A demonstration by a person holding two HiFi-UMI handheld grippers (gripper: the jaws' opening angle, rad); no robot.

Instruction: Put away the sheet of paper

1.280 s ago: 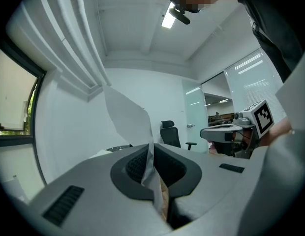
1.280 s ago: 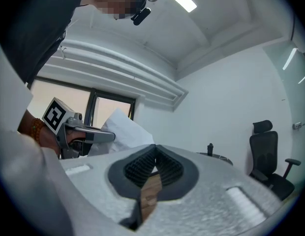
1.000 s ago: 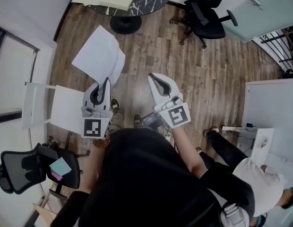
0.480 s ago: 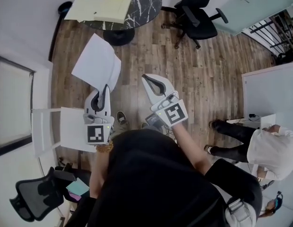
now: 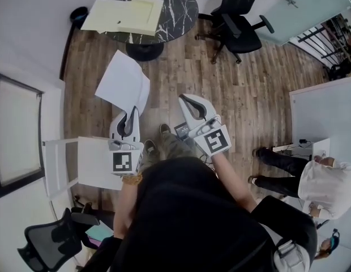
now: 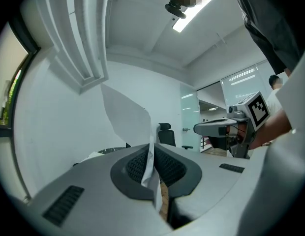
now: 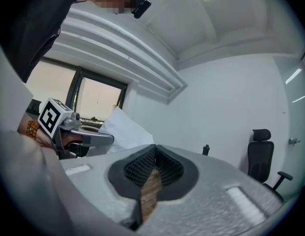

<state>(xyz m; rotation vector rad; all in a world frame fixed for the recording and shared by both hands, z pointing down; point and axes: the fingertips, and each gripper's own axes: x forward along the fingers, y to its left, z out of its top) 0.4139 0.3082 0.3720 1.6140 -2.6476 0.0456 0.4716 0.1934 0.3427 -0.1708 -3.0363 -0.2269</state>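
A white sheet of paper [image 5: 123, 81] hangs in the air above the wood floor, pinched by its near edge in my left gripper [image 5: 133, 110], which is shut on it. In the left gripper view the sheet [image 6: 127, 116] rises out from between the closed pads [image 6: 142, 163] and bends to the left. My right gripper [image 5: 183, 98] is level beside it, to the right, shut with nothing in it. Only floor shows through the slit below its tips [image 7: 153, 148]. The right gripper view has the left gripper [image 7: 91, 138] and the paper [image 7: 124, 131] at its left.
A round black marble table [image 5: 176, 9] with a pale yellow folder [image 5: 124, 15] stands ahead. A black office chair [image 5: 239, 22] is to its right. A white frame and panel [image 5: 85, 161] sit at the left, a white desk [image 5: 328, 113] and another person [image 5: 324, 191] at the right.
Both grippers and the held sheet have moved forward together toward the round table, which now sits fuller in view. The grip on the paper is the same.
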